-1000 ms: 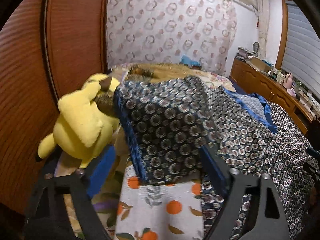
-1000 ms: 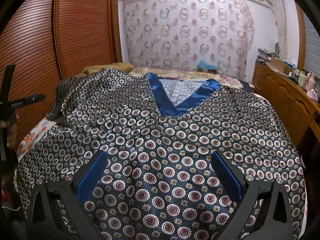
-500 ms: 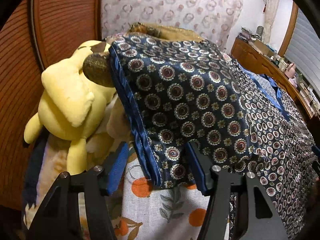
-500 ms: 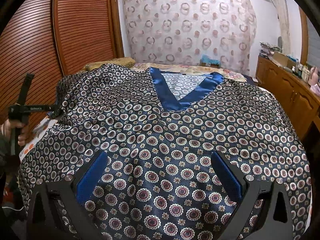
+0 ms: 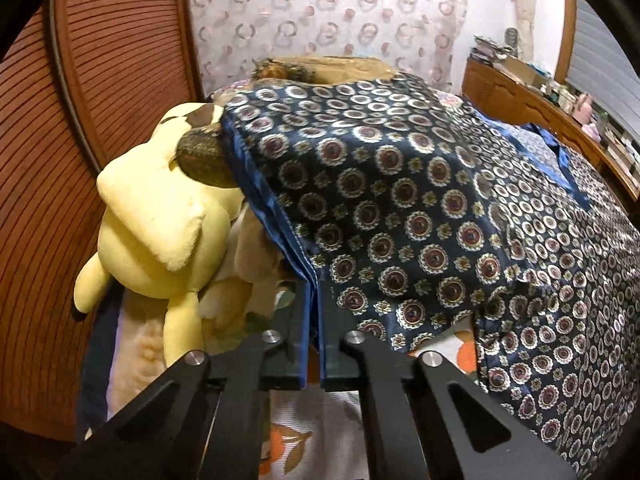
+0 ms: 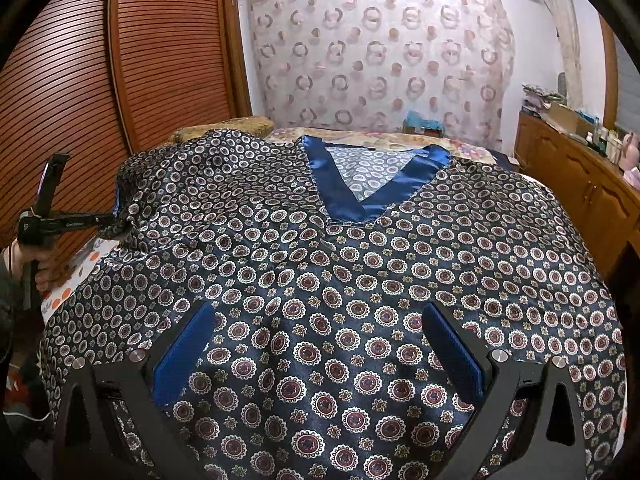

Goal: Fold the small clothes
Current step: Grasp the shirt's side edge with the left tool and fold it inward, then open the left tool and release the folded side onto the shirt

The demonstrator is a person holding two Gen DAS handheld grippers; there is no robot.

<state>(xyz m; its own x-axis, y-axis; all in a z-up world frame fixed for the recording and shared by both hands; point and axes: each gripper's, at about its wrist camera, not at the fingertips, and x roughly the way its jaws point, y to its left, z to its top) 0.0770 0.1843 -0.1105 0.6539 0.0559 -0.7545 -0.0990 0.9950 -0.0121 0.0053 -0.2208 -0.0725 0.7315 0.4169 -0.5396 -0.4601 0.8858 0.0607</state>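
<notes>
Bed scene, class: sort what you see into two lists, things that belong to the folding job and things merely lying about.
Part of the job:
- patterned shirt, spread on the bed
- left tongs, shut on its blue sleeve hem
- right tongs, open above the shirt

Lying about:
- yellow plush toy
- fruit-print sheet
- cluttered wooden sideboard

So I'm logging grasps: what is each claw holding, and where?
Left claw is shut on the patterned shirt's blue-trimmed sleeve edge. Right claw is open, holding nothing.

The left wrist view looks close along the shirt's (image 5: 400, 208) sleeve edge; the right wrist view faces the shirt's front from the bed's foot; both views share the shirt and curtain (image 6: 380, 56).
</notes>
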